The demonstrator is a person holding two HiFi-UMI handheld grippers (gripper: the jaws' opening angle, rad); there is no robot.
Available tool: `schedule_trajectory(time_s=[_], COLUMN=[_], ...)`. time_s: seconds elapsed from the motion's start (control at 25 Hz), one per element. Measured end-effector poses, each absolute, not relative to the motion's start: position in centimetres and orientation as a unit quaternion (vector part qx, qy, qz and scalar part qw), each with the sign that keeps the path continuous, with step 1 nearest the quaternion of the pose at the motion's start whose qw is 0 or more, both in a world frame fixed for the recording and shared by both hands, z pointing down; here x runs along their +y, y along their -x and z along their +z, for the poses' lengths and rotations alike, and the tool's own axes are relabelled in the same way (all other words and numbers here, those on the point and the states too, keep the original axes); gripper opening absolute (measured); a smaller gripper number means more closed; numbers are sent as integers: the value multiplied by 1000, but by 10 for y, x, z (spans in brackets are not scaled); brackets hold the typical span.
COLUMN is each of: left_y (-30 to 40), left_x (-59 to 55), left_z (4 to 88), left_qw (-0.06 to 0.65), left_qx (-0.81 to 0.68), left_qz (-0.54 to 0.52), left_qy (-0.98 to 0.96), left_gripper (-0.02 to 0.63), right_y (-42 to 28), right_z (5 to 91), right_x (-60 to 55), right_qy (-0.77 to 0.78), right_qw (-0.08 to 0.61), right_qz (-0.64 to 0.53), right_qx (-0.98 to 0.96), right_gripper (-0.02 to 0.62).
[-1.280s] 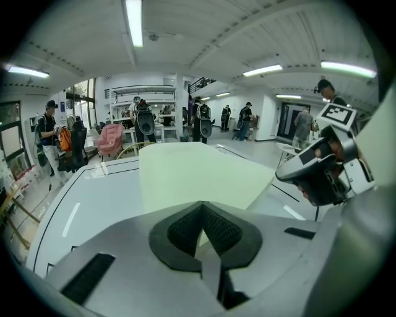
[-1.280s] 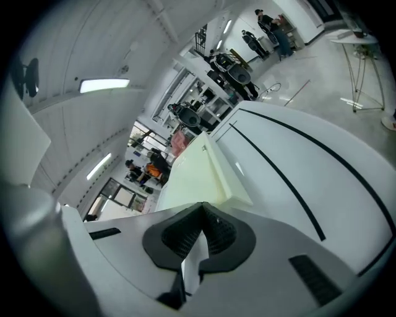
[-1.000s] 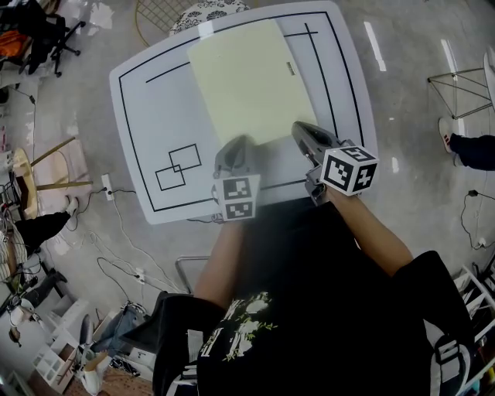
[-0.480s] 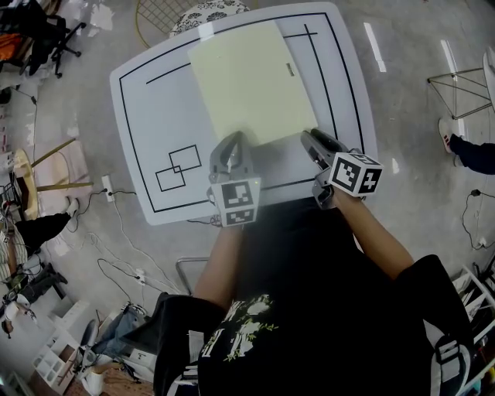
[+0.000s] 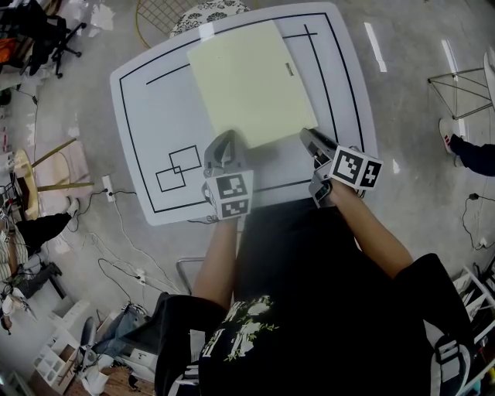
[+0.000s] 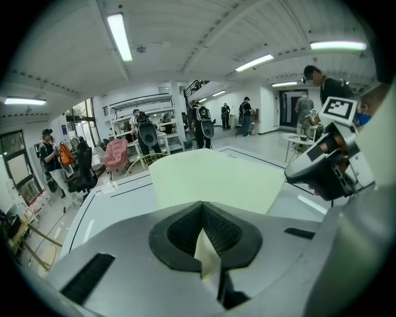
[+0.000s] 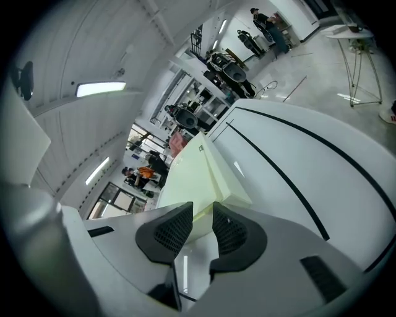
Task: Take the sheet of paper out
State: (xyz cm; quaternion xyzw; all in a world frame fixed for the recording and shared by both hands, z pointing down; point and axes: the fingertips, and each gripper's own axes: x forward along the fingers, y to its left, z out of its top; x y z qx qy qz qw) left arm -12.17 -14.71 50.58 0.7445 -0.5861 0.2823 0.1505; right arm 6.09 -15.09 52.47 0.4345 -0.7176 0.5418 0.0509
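Observation:
A pale yellow-green folder [image 5: 251, 81] lies flat on the white table [image 5: 151, 104], with layered sheets showing at its near corner [image 7: 213, 170]. My left gripper [image 5: 224, 145] sits at the folder's near edge, shut on a thin strip of the pale sheet of paper [image 6: 207, 257] that sticks up between its pads. My right gripper [image 5: 308, 138] is at the folder's near right corner. Its jaws [image 7: 202, 226] are closing but still stand apart, with the corner's edge in the gap and no pad pressing on it. From the left gripper view, the right gripper [image 6: 322, 173] hangs beside the sheet [image 6: 216, 179].
Black lines and two overlapping squares [image 5: 178, 166] mark the tabletop. Around the table are cables [image 5: 116, 247] on the floor, a round wire rack [image 5: 158, 15] at the far edge, a wire stand [image 5: 460, 85] and a person's shoe [image 5: 448, 131] at the right.
My left gripper has shifted a little up-frame and left along the folder's near edge. My right gripper has rolled at the corner; its marker cube now sits flatter.

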Motion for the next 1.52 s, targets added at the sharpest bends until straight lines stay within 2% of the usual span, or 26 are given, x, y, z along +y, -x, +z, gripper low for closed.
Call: schedule_trajectory(time_s=[0.12,0.44,0.76,0.92,1.52], left_y=[118,112,112,115,132], left_x=[-146,-147,-145,-147,-131], left_z=[510,513,524,520,479], left_qw=[150,142,145,146,163], left_qx=[-580,-572,-566,-572,-624], left_qz=[287,294,310,299,231], left_qy=[-747,-752,-750,-750,-729], left_gripper=[0,0,0,0,0], right_y=[-63,-64,-49,-37,35], right_z=[528,522,486,454,394], right_x=[-155,-161,-160,-157,-110], right_qy=[-441,-458,-438,-414,-260], right_qw=[49,70,130,135,133], right_qz=[546,477,302,224,138], right_qx=[-711,-747,-837,-872,-946], right_gripper=[46,6,0,-2,0])
